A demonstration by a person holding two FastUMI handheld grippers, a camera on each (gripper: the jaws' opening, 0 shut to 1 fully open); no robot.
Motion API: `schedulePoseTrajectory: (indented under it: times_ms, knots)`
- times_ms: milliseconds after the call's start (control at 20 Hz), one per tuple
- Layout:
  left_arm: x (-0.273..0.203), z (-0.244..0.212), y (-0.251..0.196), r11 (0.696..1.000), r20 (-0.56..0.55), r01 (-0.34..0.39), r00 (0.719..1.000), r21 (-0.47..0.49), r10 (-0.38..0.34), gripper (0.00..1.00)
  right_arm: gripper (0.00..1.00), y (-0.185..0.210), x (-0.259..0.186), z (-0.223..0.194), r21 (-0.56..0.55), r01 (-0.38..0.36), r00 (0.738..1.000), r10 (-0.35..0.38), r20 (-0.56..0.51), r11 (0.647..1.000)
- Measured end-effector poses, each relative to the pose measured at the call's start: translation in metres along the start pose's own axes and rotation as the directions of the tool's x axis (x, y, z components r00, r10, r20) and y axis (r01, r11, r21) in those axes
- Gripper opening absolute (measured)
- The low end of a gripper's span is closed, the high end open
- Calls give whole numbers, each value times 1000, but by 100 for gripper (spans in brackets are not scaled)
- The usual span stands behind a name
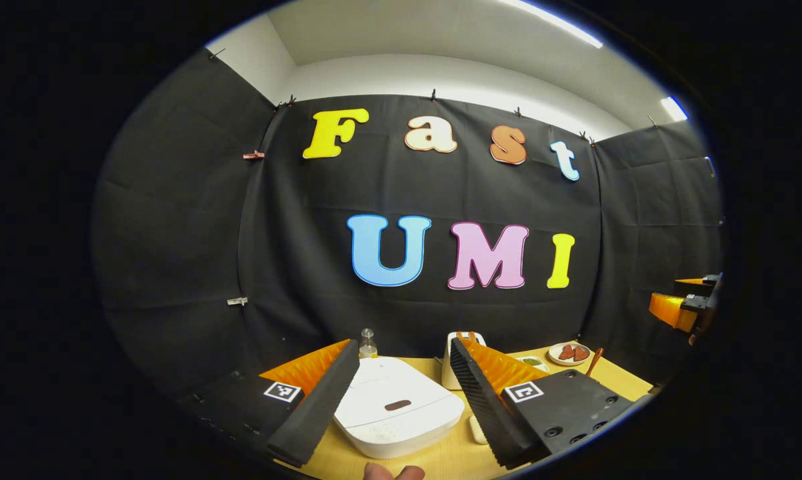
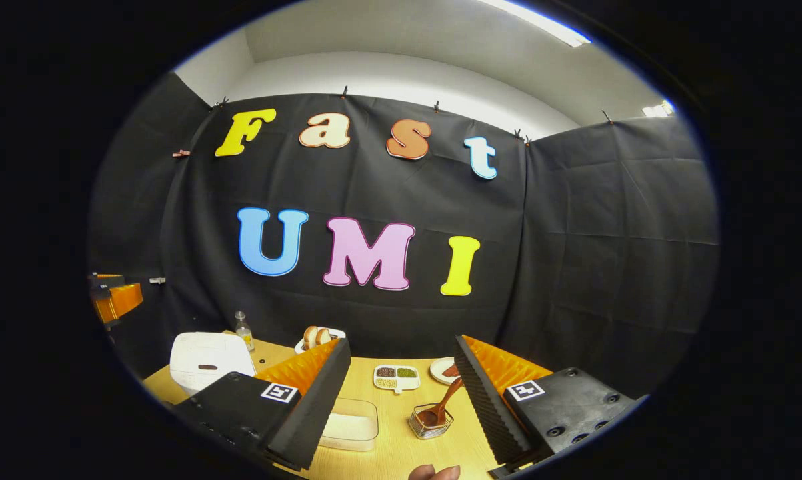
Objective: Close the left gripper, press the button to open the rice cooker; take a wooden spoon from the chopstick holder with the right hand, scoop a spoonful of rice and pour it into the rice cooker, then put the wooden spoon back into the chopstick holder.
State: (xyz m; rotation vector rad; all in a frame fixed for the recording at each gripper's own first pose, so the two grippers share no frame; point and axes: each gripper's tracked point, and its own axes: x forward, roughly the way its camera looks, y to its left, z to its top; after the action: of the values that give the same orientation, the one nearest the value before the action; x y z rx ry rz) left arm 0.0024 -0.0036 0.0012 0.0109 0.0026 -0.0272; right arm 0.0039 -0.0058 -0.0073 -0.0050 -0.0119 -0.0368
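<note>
Left gripper view is showing the left gripper (image 1: 401, 393) hovering spread wide over the rice cooker (image 1: 397, 413), lid down. The right gripper (image 2: 401, 400) is hanging apart, empty, above the wooden spoon (image 2: 443, 405) resting in its holder (image 2: 430, 423); nothing looks done.

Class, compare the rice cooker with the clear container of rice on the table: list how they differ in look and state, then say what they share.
The rice cooker is opaque white with a rounded body; the clear container is see-through and shallow, with rice visible inside. The rice cooker's lid is shut, while the clear container is open on top. The rice cooker stands toward the left end of the table; the clear container lies nearer the middle, left of the wooden spoon. Both rest on the same wooden table.
</note>
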Motion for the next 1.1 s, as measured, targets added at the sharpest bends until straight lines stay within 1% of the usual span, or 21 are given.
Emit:
schedulePoseTrajectory:
  times_ms: [200,400,500,550,600,700,750,800,850,900,950,1000,1050,1100]
  knots:
    - [3,2,-2,1000,17,11,1000,1,-11,95,97,2,3,-9,10,6,1000,-6,-4,1000]
    - [4,0,0,1000,3,-6,1000,6,6,95,98,0,4,-16,18,10,1000,-10,-14,1000]
    - [5,-3,-3,1000,-19,13,1000,13,-12,95,97,-3,5,-19,23,13,1000,-12,-18,1000]
    - [7,-5,-5,999,-34,34,999,16,-33,95,97,-5,5,-20,23,17,1000,-17,-20,1000]
    - [16,-12,-7,998,-56,66,996,23,-64,91,98,-8,6,-19,24,22,1000,-21,-18,999]
    - [39,-34,-3,986,-120,139,984,87,-128,50,98,-11,7,-20,24,25,1000,-24,-18,999]
    - [47,-47,-5,972,-179,203,967,119,-180,29,98,-11,8,-22,24,22,1000,-22,-21,999]
    - [52,-64,-11,949,-266,285,933,132,-243,17,97,-11,8,-22,26,22,999,-21,-24,999]
    - [50,-85,-18,916,-365,386,873,108,-325,8,97,-12,9,-23,28,23,999,-22,-26,999]
    - [51,-105,-29,883,-441,465,806,62,-394,7,98,-13,9,-23,28,25,999,-24,-28,999]
    - [53,-121,-33,865,-488,502,758,13,-433,7,98,-14,9,-23,24,28,999,-28,-29,999]
    - [61,-137,-29,855,-521,518,722,-30,-455,7,98,-15,8,-25,14,31,999,-31,-30,999]
    - [69,-146,-22,851,-551,521,694,-60,-464,7,98,-16,8,-25,2,36,999,-36,-32,999]
    - [81,-153,-13,851,-571,520,679,-70,-462,7,98,-18,7,-26,-9,42,999,-42,-33,999]
